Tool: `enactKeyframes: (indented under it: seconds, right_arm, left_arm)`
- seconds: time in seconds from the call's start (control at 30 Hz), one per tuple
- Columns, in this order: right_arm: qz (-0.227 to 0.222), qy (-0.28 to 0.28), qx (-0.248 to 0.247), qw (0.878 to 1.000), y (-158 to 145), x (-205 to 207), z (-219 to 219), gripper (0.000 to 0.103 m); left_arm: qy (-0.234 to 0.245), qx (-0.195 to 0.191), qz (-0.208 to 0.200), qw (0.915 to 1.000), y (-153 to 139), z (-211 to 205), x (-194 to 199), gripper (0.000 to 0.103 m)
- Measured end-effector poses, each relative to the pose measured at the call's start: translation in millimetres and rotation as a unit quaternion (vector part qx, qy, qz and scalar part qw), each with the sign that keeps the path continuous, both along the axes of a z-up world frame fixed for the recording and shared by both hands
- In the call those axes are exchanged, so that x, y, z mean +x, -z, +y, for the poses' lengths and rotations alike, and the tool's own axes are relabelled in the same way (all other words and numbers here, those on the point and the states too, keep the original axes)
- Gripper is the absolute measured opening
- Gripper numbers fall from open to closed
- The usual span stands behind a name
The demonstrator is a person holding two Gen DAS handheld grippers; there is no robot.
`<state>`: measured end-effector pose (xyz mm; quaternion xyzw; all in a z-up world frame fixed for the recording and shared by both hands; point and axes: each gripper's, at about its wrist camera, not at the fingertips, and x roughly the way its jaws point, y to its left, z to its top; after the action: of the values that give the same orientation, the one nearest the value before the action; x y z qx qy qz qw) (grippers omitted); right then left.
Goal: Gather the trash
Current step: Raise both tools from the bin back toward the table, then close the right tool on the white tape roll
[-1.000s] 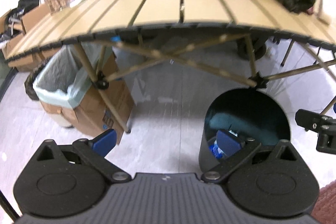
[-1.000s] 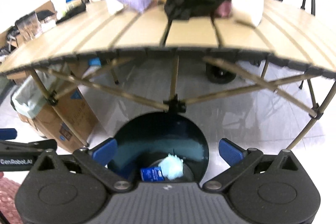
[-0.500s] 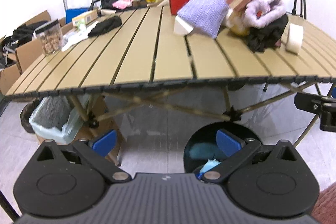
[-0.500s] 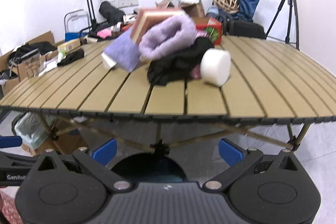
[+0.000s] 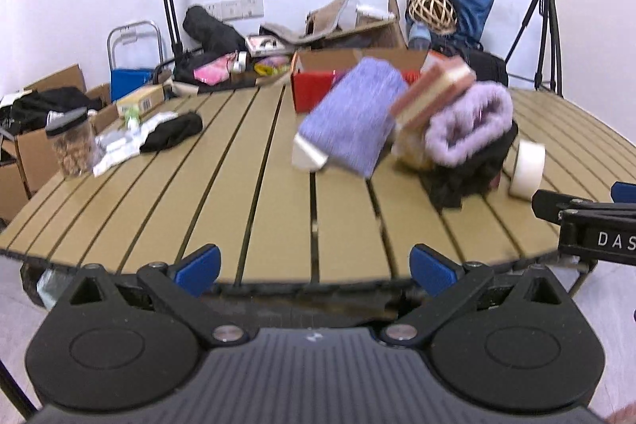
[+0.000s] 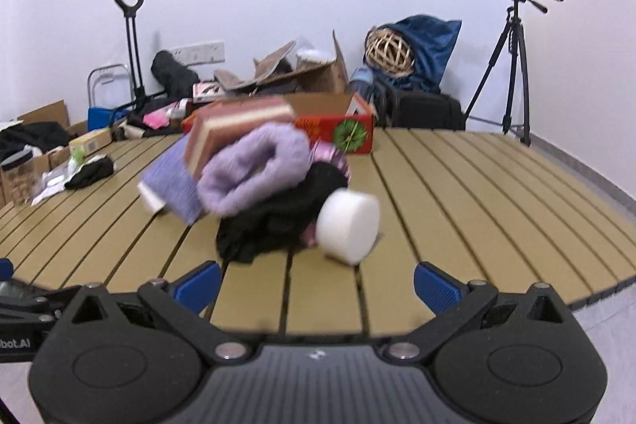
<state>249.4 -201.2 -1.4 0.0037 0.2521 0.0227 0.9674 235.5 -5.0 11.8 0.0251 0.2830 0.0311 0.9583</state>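
Changed within the last second: both wrist views up from the dark round bin under the table, now level across the tan slatted table point(image 5: 246, 193). Bin out of frame now. Reads as a drop just finished and a return for the next piece; nothing carried.

Counted, big to small:
- 1 table.
- 1 black camera tripod point(image 5: 550, 26) on the floor behind, right.
- 1 red cardboard box point(image 5: 314, 94) at the far edge.
- 1 purple knitted cloth point(image 5: 349, 122), mid-table, blurred.
- 1 lilac fluffy roll point(image 6: 254, 173) lying on top of a black cloth heap point(image 6: 278, 221).
- 1 pink-and-cream striped box point(image 6: 234, 124), tilted, leaning on the lilac roll.
- 1 more black cloth point(image 5: 173, 132), far left, so 2 black cloths.
- 1 white tape roll point(image 6: 348, 227), touching the heap's right side.
- 1 clear jar with dark lid point(image 5: 71, 146), left edge.
- 1 patch of crumpled white wrappers point(image 5: 123, 142), between jar and left black cloth; piece count unclear.

Likely remaining trash: those wrappers, far left, well apart from both tools. A judgement only; nothing else obviously waste.

Left gripper point(image 5: 314, 261): fingers spread wide, empty, just past the near table edge.
Right gripper point(image 6: 316, 279): same, wide and empty, facing the white roll and heap.

Next: probably a leftward reach with the left tool.
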Motion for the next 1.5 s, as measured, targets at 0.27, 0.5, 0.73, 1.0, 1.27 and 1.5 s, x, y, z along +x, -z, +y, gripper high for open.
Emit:
enactKeyframes:
  seconds: [0.27,0.5,0.73,1.0,1.27,1.5]
  right_arm:
    - [-0.008,0.014,-0.013,1.000,3,34,-8,0.103]
    - [-0.025,0.026,-0.051,0.998,26,61,-6,0.103]
    - [-0.022,0.032,-0.047,0.998,37,80,-6,0.093]
    - [-0.018,0.035,-0.034,0.999,44,88,-13,0.043]
    - [-0.030,0.045,-0.016,0.998,41,81,-30,0.029]
    - [-0.041,0.051,-0.003,0.998,36,79,-49,0.029]
  left_arm:
    - [-0.009,-0.010,-0.032,0.9994,-14,-10,28,0.103]
    - [-0.006,-0.022,-0.039,0.9990,-9,-14,42,0.103]
    - [-0.002,-0.026,-0.036,0.9990,0,-16,47,0.103]
    - [0.004,-0.029,-0.046,0.9985,4,-17,49,0.103]
    - [0.016,-0.023,-0.062,0.9977,7,-23,46,0.103]
    - [0.008,-0.004,-0.081,0.9967,3,-32,49,0.103]
